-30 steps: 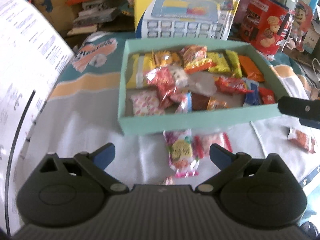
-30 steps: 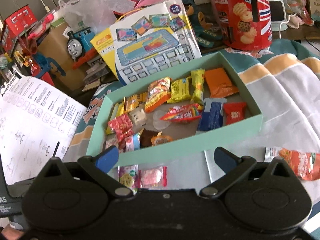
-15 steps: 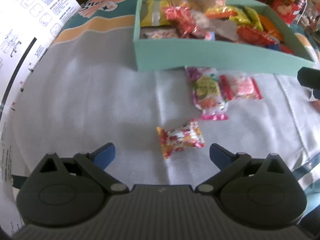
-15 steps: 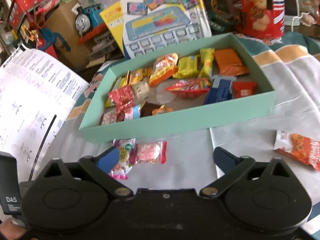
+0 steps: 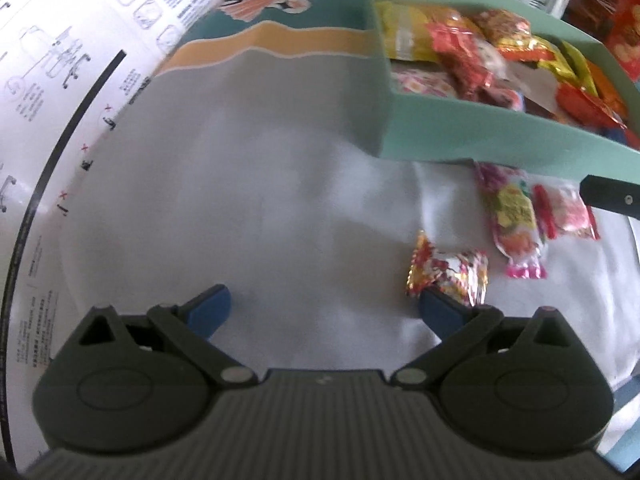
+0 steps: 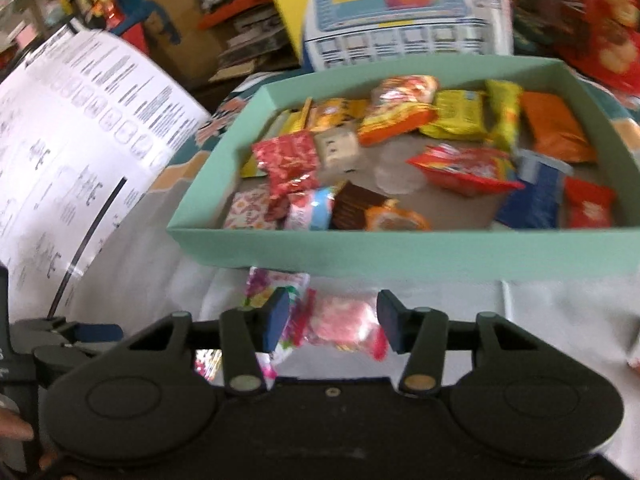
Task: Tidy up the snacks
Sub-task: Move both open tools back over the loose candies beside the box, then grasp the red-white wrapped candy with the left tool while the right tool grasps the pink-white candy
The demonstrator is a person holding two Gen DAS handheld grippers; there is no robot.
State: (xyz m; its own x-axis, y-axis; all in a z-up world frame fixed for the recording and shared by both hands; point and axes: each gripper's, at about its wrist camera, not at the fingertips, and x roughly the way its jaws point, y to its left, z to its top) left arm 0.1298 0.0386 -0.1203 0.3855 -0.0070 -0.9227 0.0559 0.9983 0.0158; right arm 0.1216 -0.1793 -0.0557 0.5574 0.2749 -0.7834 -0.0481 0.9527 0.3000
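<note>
Fingers (image 6: 276, 322) closing around pink packet (image 6: 344, 322), only right-wrist view shows.

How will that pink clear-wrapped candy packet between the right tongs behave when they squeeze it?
The pink candy packet looks like thin, glossy film, so it will probably crumple and may slip. It seems small and light, lying flat on the cloth. The right tongs are closing around it, and the neighbouring packet might get dragged along.

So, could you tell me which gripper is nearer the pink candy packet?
Right. The right gripper is closing around the pink candy packet; the left gripper sits off beside it, open.
</note>
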